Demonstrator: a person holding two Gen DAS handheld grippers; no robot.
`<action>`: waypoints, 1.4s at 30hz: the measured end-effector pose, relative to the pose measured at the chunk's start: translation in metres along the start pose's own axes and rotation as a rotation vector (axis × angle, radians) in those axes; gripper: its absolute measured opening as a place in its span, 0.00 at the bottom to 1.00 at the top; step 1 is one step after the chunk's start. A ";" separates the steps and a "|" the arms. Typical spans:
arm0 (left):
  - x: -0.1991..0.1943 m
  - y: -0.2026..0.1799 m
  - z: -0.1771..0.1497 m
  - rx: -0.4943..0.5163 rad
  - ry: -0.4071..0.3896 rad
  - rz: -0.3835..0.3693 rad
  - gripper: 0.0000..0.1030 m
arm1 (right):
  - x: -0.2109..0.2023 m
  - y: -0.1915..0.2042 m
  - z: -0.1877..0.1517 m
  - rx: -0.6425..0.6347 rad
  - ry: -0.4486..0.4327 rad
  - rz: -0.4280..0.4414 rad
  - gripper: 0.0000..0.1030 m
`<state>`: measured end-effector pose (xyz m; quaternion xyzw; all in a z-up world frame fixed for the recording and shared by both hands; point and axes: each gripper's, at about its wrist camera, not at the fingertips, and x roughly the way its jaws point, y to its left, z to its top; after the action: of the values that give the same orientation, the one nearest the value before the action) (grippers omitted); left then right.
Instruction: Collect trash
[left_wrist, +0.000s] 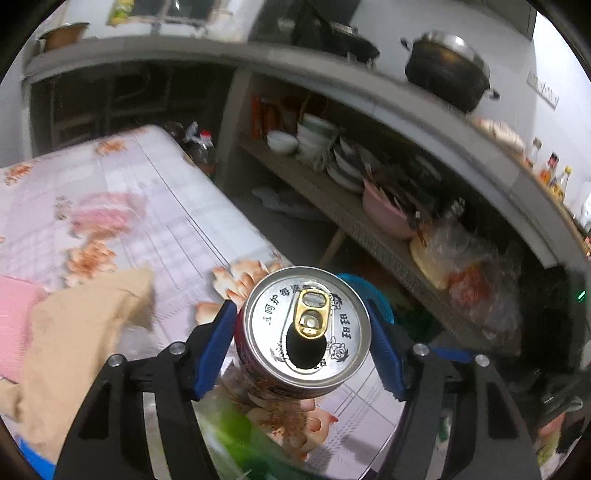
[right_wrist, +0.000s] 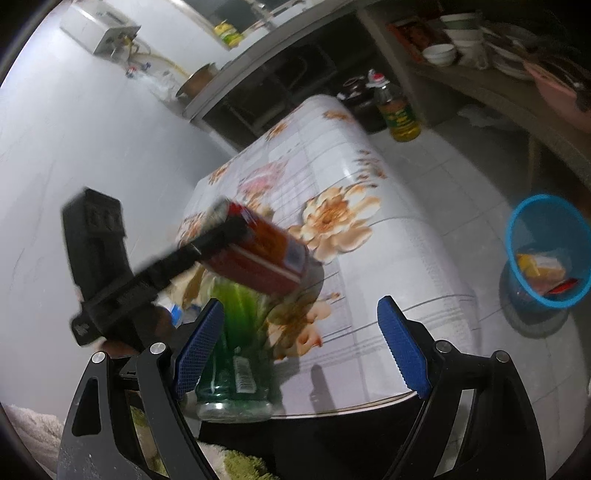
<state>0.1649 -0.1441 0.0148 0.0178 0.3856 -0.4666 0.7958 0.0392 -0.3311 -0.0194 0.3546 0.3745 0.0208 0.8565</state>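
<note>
The left tool (left_wrist: 303, 341) is clenched on one red can (left_wrist: 308, 332), with a blue pad pressed on each side. The can is held up in the air above the table (left_wrist: 177, 221), and its top has been opened. The right tool (right_wrist: 301, 347) is spread wide and nothing is held in it — a green bottle (right_wrist: 232, 373) just stands near its left pad.

The can is smooth and round, so it could be dropped if the grip is loosened. Any drink left inside could be spilled on the flowered cloth if the can is tipped too far. The green bottle could be knocked over by the right tool.

One can is seen, one green bottle, one blue bin (right_wrist: 546, 251) on the floor with some trash in it, and one brown paper piece (left_wrist: 81, 332).
</note>
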 end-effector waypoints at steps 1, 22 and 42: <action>-0.011 0.003 0.001 -0.009 -0.024 0.007 0.65 | 0.004 0.004 -0.001 -0.005 0.014 0.015 0.79; -0.143 0.093 -0.055 -0.325 -0.196 0.141 0.63 | 0.105 0.086 -0.008 -0.188 0.332 0.093 0.79; -0.160 0.084 -0.058 -0.297 -0.252 0.189 0.63 | 0.131 0.117 -0.043 -0.249 0.446 0.099 0.58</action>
<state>0.1511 0.0426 0.0473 -0.1218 0.3443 -0.3266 0.8717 0.1323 -0.1780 -0.0489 0.2512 0.5308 0.1864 0.7877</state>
